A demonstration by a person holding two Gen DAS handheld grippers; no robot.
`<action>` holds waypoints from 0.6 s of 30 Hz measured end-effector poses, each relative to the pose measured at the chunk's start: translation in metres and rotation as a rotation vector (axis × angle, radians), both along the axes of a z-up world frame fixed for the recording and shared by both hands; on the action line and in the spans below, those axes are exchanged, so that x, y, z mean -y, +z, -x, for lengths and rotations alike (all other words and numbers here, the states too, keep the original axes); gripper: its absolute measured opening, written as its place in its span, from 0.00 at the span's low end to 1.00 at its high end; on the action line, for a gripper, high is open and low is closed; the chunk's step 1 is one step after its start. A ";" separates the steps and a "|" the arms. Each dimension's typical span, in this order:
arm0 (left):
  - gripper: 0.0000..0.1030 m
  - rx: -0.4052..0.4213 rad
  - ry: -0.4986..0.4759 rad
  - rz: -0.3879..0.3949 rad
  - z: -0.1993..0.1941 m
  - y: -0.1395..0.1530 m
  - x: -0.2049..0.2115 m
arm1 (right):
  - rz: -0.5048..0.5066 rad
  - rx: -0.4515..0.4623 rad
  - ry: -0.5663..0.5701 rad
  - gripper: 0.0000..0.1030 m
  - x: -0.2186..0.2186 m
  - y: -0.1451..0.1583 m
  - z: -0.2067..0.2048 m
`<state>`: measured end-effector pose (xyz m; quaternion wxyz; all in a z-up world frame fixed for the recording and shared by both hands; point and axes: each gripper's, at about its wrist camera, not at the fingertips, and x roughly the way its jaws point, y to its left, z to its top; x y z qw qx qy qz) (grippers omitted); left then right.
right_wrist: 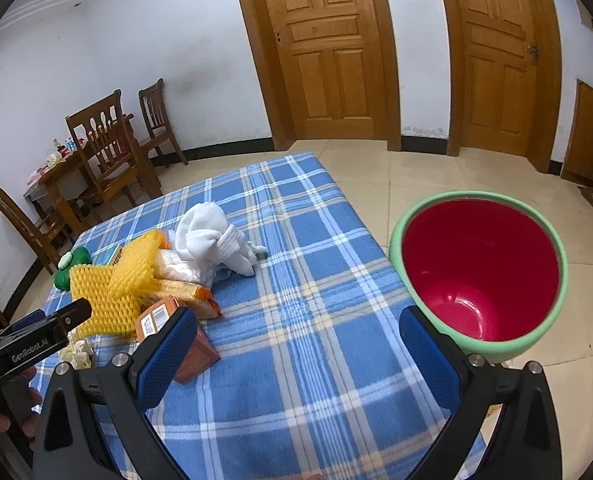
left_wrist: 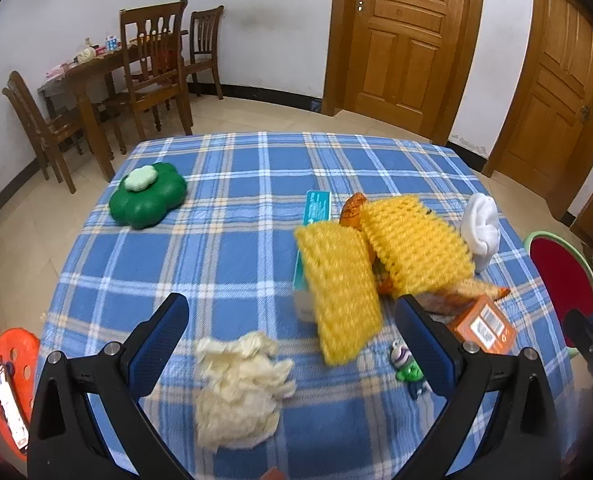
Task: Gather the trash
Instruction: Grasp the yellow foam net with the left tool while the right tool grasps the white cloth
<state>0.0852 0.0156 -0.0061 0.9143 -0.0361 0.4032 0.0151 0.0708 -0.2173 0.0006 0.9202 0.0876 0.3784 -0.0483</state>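
Observation:
My left gripper (left_wrist: 292,320) is open and empty above the blue checked tablecloth (left_wrist: 236,248). A crumpled cream tissue (left_wrist: 240,388) lies just below, between its fingers. Two yellow foam nets (left_wrist: 372,264) lie in a pile with an orange box (left_wrist: 484,324), a teal carton (left_wrist: 316,208), orange wrappers and a white sock (left_wrist: 480,228). My right gripper (right_wrist: 296,336) is open and empty over the table's right edge. The red bin with a green rim (right_wrist: 480,268) stands on the floor beside the table, by my right finger. The pile shows left in the right wrist view (right_wrist: 128,280).
A green clover-shaped box (left_wrist: 148,200) sits at the table's far left. A small toy figure (left_wrist: 406,364) lies near my left gripper's right finger. An orange stool (left_wrist: 12,360) with a phone stands at the left. Wooden chairs (left_wrist: 152,68) and doors (left_wrist: 404,40) are behind.

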 end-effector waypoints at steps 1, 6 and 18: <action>0.98 -0.005 0.001 -0.006 -0.004 -0.001 0.000 | -0.005 -0.003 0.003 1.00 0.001 -0.001 -0.003; 0.91 -0.023 -0.015 0.017 -0.013 -0.006 0.002 | -0.010 -0.007 0.016 1.00 0.001 -0.003 -0.015; 0.37 -0.053 -0.110 0.135 -0.013 -0.012 0.007 | 0.007 -0.063 0.063 1.00 -0.010 -0.014 -0.039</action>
